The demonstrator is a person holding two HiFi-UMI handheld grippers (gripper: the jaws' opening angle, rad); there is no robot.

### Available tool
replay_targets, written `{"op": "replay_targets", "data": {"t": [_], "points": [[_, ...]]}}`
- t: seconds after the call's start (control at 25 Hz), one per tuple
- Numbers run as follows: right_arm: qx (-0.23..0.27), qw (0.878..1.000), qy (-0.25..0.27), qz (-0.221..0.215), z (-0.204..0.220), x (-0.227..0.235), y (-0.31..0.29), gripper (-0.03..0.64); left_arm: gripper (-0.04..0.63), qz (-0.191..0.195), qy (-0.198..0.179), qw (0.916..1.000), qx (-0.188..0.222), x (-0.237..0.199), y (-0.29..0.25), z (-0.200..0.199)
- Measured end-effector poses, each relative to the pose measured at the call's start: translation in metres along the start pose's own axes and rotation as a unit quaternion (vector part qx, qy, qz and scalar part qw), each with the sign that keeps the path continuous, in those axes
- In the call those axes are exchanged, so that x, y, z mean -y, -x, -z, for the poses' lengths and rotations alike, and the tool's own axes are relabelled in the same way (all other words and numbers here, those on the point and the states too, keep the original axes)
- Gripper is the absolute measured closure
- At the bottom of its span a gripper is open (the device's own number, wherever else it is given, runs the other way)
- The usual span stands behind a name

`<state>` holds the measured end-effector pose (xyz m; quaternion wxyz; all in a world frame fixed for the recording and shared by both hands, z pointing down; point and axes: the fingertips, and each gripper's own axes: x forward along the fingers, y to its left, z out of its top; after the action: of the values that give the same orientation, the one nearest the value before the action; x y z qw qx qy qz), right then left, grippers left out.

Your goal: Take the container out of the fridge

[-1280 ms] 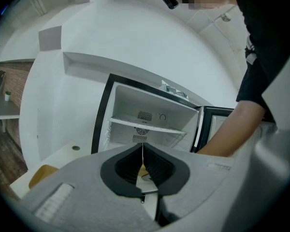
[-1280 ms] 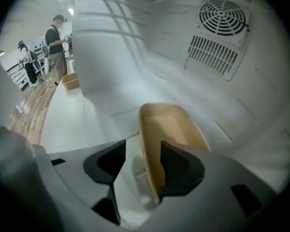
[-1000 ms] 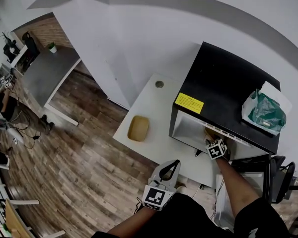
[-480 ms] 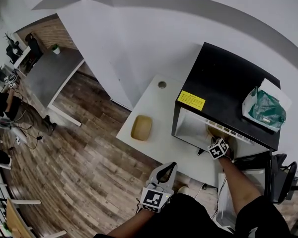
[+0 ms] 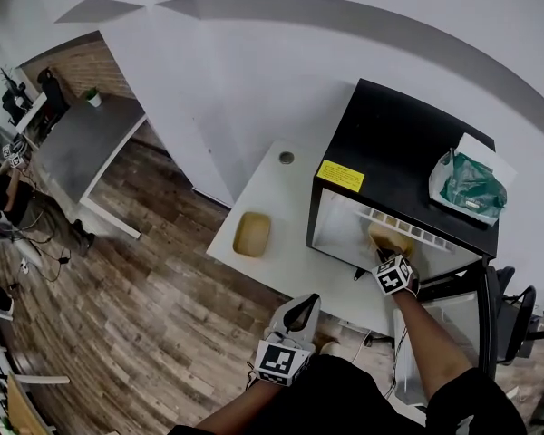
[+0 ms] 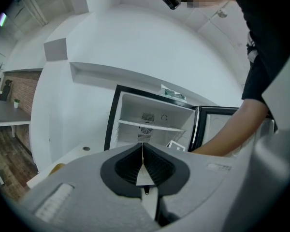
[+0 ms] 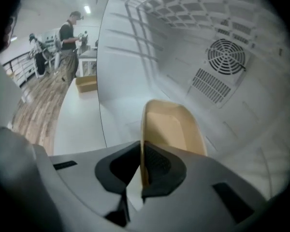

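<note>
A tan container (image 7: pixel 171 127) lies on the floor of the open black fridge (image 5: pixel 408 152); it also shows at the fridge's mouth in the head view as the container (image 5: pixel 390 238). My right gripper (image 7: pixel 142 151) reaches into the fridge and its jaws are closing, with the container's near wall pinched between the pads. The head view shows that right gripper (image 5: pixel 386 256) at the front of the fridge. My left gripper (image 5: pixel 301 308) hangs low before the table, shut and empty, and in its own view the left gripper (image 6: pixel 143 151) faces the open fridge (image 6: pixel 150 124).
A second tan container (image 5: pixel 253 234) sits on the white table (image 5: pixel 276 188) left of the fridge. A green bag (image 5: pixel 467 187) lies on the fridge's top. Inside are a wire shelf (image 7: pixel 169 4) above and a fan grille (image 7: pixel 225 57) at the back. People (image 7: pixel 67 33) stand far off.
The head view has shifted slightly. The right gripper stays at the fridge's mouth by the container, and more of the container now shows. The left gripper has hardly moved.
</note>
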<state>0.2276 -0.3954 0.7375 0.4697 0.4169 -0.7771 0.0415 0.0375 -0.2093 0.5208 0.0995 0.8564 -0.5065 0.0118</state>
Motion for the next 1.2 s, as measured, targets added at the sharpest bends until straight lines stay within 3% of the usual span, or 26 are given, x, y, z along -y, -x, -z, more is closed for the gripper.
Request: {"op": "replay_targets", "data": {"t": [0.16,0.64,0.92,1.2], "points": [[0.032,0.996,-0.084,-0.007,0.003,-0.009,0.022,0.601,0.578,0.012,-0.001,0.9999,0.009,0.003,0.003,-0.004],[0.134,0.978,-0.162,0.002,-0.026,-0.054,0.111,0.6,0.578,0.044,-0.008,0.9986,0.028,-0.009,-0.003,-0.028],[0.185,0.952,-0.241,0.024,-0.025,-0.075,0.171,0.601,0.578,0.072,-0.011,0.9966,0.039,-0.011,-0.011,-0.038],[0.258,0.913,-0.309,0.069,-0.04,-0.076,0.248,0.601,0.578,0.102,0.004,0.993,0.061,-0.005,-0.008,-0.055]]}}
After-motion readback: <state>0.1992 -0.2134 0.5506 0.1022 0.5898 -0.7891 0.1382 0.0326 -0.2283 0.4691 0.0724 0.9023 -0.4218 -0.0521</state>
